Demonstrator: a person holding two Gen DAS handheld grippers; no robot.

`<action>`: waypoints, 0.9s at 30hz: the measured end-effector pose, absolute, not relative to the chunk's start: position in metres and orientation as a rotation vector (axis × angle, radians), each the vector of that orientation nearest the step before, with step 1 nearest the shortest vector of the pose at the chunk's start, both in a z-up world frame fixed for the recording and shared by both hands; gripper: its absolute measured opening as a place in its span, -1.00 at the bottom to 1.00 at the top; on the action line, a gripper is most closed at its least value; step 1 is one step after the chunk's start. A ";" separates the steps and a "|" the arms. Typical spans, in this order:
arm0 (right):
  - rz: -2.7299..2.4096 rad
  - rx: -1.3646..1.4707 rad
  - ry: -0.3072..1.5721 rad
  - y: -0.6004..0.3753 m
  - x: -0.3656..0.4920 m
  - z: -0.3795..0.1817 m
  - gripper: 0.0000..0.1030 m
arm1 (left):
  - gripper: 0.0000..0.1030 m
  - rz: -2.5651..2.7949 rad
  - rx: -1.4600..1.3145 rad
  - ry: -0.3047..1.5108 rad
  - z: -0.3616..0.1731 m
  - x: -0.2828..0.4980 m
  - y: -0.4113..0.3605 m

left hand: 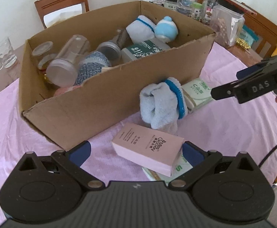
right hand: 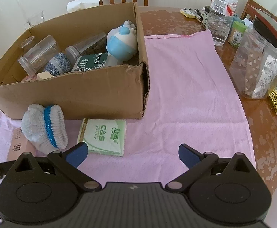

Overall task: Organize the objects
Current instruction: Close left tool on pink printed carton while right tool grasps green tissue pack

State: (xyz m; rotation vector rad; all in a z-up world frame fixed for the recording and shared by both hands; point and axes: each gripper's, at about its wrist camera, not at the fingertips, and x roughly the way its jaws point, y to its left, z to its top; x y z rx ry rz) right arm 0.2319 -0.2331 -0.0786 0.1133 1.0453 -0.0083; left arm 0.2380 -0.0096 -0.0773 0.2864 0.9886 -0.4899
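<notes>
A cardboard box [left hand: 104, 93] [right hand: 92, 95] on the pink cloth holds clear jars, a green box, socks and a blue-white plush. In front of it lie a white sock with a blue band [left hand: 163, 104] [right hand: 43, 127], a green C&S tissue pack [left hand: 197, 93] [right hand: 104, 136] and a pink box [left hand: 147, 148] [right hand: 17, 146] resting on another tissue pack [left hand: 182, 168]. My left gripper [left hand: 136, 152] is open, its fingers on either side of the pink box. My right gripper [right hand: 132, 154] is open and empty over the cloth, right of the green pack; it shows in the left wrist view [left hand: 252, 83].
Bottles, jars and a clear bag [right hand: 258, 68] crowd the wooden table's right side. A water bottle [right hand: 222, 13] stands at the back. A glass mug [left hand: 3, 55] stands left of the box. Wooden chairs [left hand: 62, 3] surround the table.
</notes>
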 end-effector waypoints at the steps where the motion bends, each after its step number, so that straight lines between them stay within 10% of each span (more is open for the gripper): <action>1: -0.009 0.116 1.045 -0.233 0.231 -0.078 1.00 | 0.98 -0.485 0.285 0.988 -0.078 0.239 -0.008; 27: 0.031 0.125 1.078 -0.223 0.235 -0.087 1.00 | 0.99 -0.084 0.071 1.100 -0.112 0.273 0.062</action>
